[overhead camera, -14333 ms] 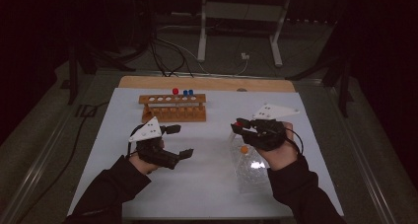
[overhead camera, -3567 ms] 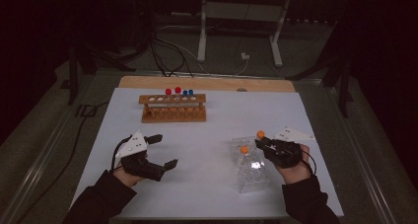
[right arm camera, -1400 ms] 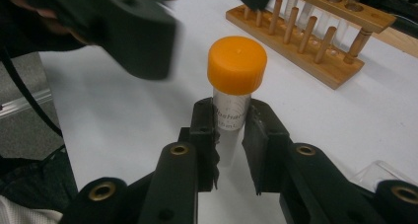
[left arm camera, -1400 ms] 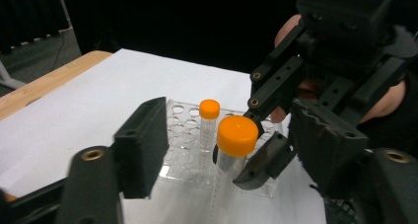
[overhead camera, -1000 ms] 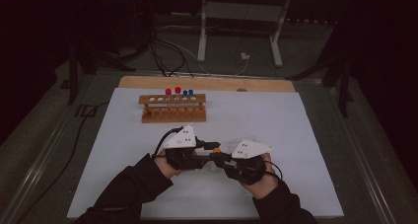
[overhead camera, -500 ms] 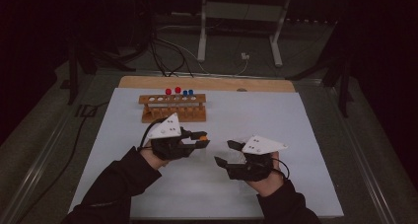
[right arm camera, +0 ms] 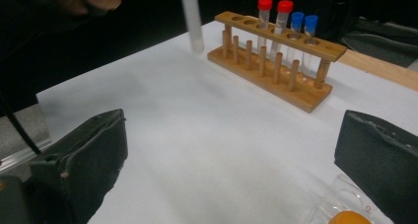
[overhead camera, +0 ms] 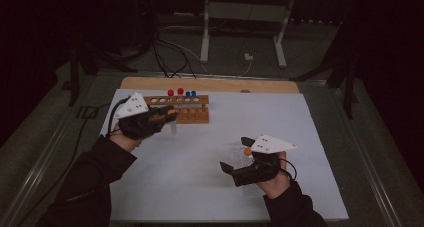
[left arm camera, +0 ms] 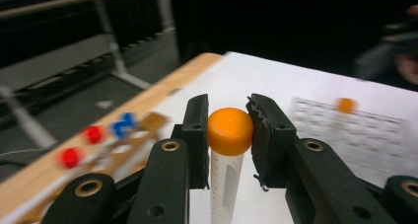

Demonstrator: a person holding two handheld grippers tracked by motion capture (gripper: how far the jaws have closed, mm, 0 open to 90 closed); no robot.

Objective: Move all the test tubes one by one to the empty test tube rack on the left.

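- Orange-capped tube [left arm camera: 229, 135] pinched in my left claw [left arm camera: 229, 130], wooden rack [overhead camera: 180, 108] just ahead: four tubes racked, this one pending.
- Right claw [right arm camera: 231, 150] gapes empty.

The high view looks forward and down over the whole bench [overhead camera: 210, 152] from afar. The left gripper view sits close behind its fingers [left arm camera: 268, 135], facing the bench's far edge. The right gripper view looks low across the bench; all three views show the rack [right arm camera: 276, 56].
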